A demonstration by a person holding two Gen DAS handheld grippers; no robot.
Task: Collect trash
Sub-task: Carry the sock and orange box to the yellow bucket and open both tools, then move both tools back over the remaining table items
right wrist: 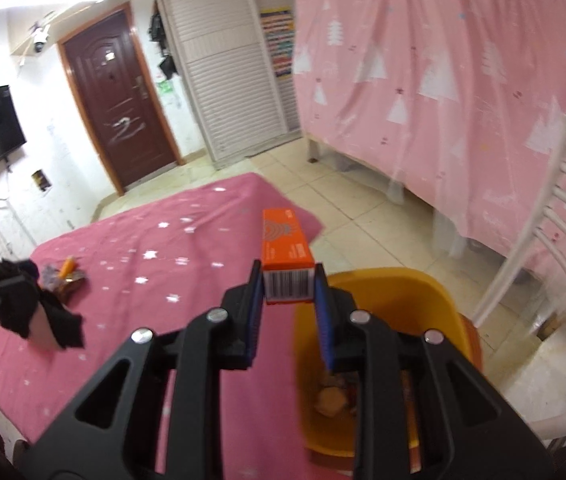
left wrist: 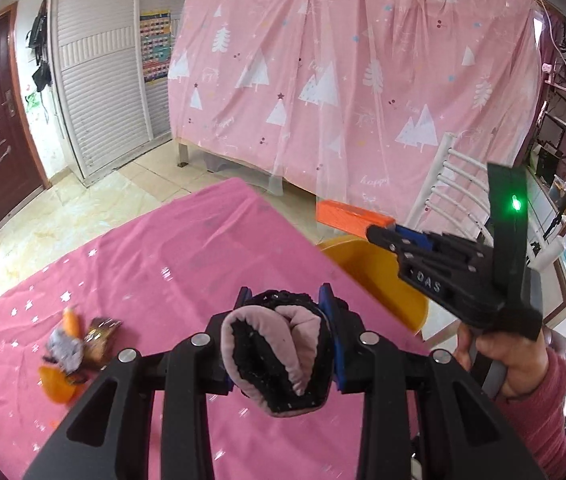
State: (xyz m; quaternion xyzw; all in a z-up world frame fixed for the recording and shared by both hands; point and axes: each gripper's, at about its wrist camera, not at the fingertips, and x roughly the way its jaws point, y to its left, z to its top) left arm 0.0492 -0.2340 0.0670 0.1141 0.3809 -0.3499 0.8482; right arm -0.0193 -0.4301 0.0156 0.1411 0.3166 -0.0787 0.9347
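Wrappers point(left wrist: 77, 350) left on tablecloth point(left wrist: 187, 248), beside bin point(right wrist: 383, 284).

You have two tongs in play: the left tongs point(left wrist: 285, 300) carry one black-and-pink cloth bundle point(left wrist: 279, 356), and the right tongs point(right wrist: 287, 280) carry one orange box point(right wrist: 285, 244). One yellow bin point(right wrist: 383, 292) stands beside the one pink-covered surface point(left wrist: 171, 256), with a few scraps inside that are too blurred to count. On that surface you have one small heap of trash point(left wrist: 73, 350), where roughly three pieces show — something orange, a grey crumpled piece and a brown wrapper — and one white chair point(right wrist: 555, 216) stands by the bin.
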